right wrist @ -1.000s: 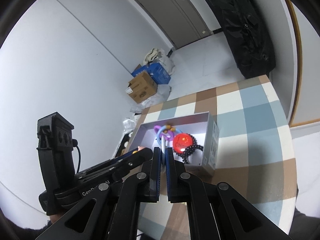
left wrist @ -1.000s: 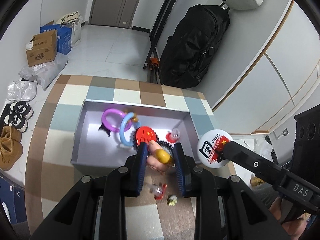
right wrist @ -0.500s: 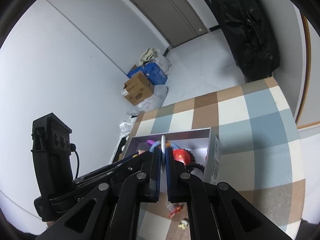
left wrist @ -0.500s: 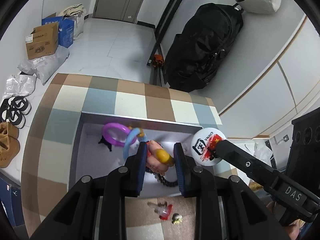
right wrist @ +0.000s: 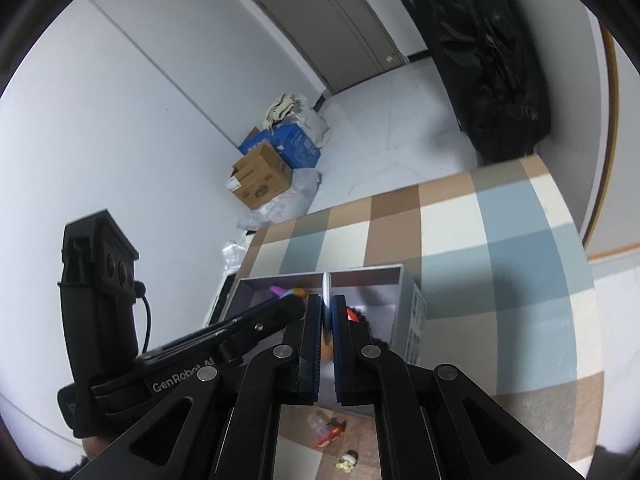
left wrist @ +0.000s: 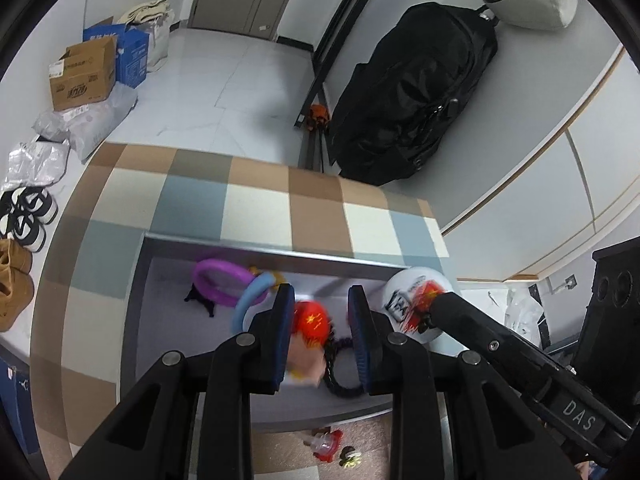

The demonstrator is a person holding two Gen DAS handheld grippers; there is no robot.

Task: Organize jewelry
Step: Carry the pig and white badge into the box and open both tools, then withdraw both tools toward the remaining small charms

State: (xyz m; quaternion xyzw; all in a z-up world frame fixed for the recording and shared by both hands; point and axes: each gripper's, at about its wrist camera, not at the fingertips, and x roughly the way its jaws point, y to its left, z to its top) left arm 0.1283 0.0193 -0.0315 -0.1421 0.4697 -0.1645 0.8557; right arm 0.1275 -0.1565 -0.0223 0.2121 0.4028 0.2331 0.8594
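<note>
The white badge (left wrist: 414, 304), printed with a red flag, sits edge-on between the right gripper (right wrist: 328, 316) fingers, which are just easing apart around it, above the right end of the grey box (left wrist: 280, 254). The left gripper (left wrist: 320, 328) hangs over the same box, its fingers parting, and a blurred pinkish charm (left wrist: 306, 362) shows below the gap; whether a pad touches it is hard to make out. Inside lie a red badge (left wrist: 312, 320), a dark beaded bracelet (left wrist: 340, 376), purple (left wrist: 218, 282) and blue rings (left wrist: 250, 300), partly hidden. Nearer, on the checked worktop (left wrist: 256, 212), two small trinkets (left wrist: 336, 446) sit cut off by the fingers.
</note>
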